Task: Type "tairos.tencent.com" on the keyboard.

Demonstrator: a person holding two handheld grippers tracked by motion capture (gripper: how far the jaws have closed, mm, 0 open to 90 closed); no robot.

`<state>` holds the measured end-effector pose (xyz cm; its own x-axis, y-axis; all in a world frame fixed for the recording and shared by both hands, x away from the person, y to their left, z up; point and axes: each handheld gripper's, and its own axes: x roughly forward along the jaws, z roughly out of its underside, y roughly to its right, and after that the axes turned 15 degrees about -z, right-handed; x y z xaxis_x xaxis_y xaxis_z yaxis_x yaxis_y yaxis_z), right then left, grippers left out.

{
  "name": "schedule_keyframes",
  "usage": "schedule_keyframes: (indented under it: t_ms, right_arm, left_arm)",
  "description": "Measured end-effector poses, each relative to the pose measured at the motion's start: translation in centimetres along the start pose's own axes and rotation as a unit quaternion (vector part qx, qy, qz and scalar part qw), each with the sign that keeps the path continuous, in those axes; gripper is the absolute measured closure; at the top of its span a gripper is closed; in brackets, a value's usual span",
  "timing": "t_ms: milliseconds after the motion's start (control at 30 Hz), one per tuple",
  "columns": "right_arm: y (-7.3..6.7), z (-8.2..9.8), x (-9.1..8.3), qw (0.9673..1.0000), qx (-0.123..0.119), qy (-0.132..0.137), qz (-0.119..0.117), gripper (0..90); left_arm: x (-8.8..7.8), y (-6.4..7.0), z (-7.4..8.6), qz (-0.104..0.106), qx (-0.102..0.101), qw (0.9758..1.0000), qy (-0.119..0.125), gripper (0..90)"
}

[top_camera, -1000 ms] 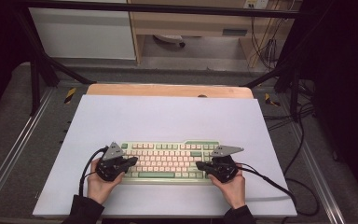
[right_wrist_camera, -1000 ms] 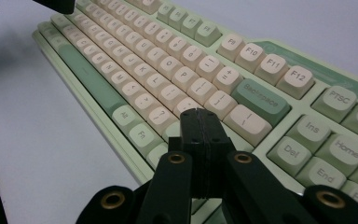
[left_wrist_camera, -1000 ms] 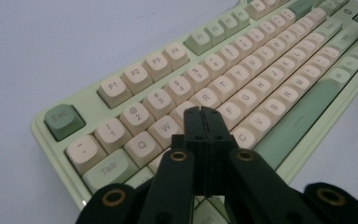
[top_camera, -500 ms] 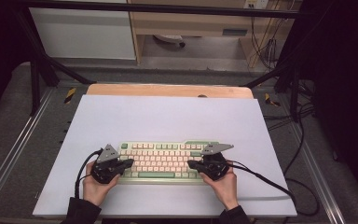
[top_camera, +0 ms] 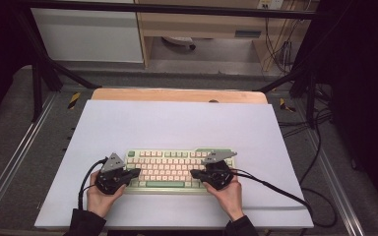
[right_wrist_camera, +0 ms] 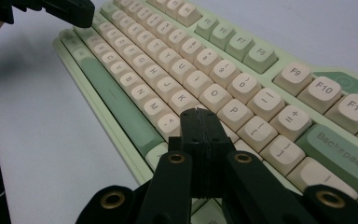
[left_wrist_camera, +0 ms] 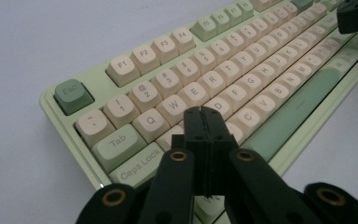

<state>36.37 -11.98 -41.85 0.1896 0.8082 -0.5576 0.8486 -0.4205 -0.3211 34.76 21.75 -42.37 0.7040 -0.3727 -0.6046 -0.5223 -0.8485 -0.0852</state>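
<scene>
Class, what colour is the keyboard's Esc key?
Dark green Esc key, clearest in the left gripper view.

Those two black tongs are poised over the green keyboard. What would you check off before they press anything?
1. Left tongs shut to a single tip: ok.
2. Right tongs shut to a single tip: ok.
3. Keyboard lying flat on the white table top: ok.
4. Left tip over the letter keys near the Caps Lock key: ok.
5. Right tip over the keys near P, short of the Backspace key: ok.
6. Whether either tip already touches a key: cannot tell.
</scene>
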Motion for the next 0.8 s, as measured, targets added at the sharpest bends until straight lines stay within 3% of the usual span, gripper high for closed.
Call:
schedule_keyframes:
  t_ms: [367,800]
  right_arm:
    - [0.0,0.5,1.1,0.9999,0.006,-0.007,-0.014,90.0]
    - [0.0,0.6,1.7,0.9998,-0.001,-0.018,-0.010,90.0]
  left_arm:
    - [0.0,0.0,0.0,0.000,-0.001,1.0000,0.002,90.0]
    - [-0.1,-0.1,0.0,-0.001,-0.003,1.0000,0.003,90.0]
